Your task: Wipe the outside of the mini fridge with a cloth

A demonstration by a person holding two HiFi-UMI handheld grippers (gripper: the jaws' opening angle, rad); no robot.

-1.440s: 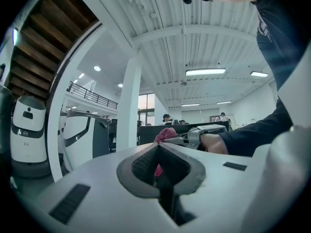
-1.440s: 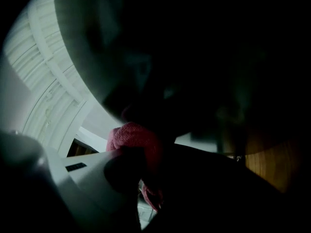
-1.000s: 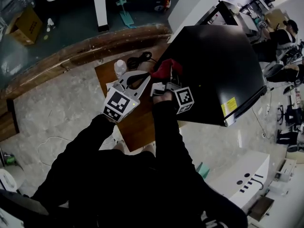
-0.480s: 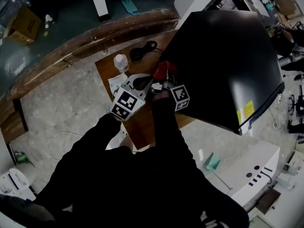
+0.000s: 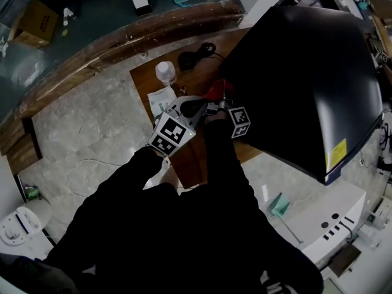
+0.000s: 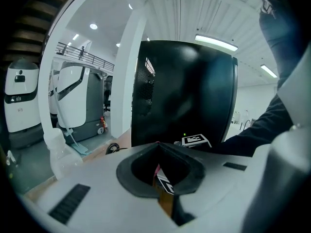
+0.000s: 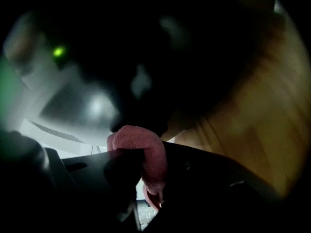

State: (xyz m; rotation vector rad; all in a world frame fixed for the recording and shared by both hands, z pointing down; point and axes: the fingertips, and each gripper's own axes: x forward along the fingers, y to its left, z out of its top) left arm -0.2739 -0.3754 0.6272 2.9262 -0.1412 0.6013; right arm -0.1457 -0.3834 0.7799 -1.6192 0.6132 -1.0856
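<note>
The black mini fridge [image 5: 312, 84] stands on a brown wooden board [image 5: 184, 78] at the right of the head view. My right gripper [image 5: 219, 100] is shut on a red cloth [image 5: 215, 90] and presses it against the fridge's lower left side. In the right gripper view the red cloth [image 7: 143, 154] is pinched between the jaws right against the dark glossy wall [image 7: 170, 57]. My left gripper [image 5: 190, 106] hovers just left of the right one, shut with nothing in it. The left gripper view faces the fridge [image 6: 182, 93].
A white plastic bottle [image 5: 165, 72], a white packet [image 5: 160, 97] and a coiled black cable [image 5: 196, 57] lie on the board left of the fridge. A curved wooden kerb [image 5: 122, 41] runs behind. White machines [image 5: 324, 225] stand at the lower right.
The right gripper with the red cloth has slid lower along the fridge's side, toward the board. The left gripper stayed close beside it. The head view has shifted, so the fridge shows further right.
</note>
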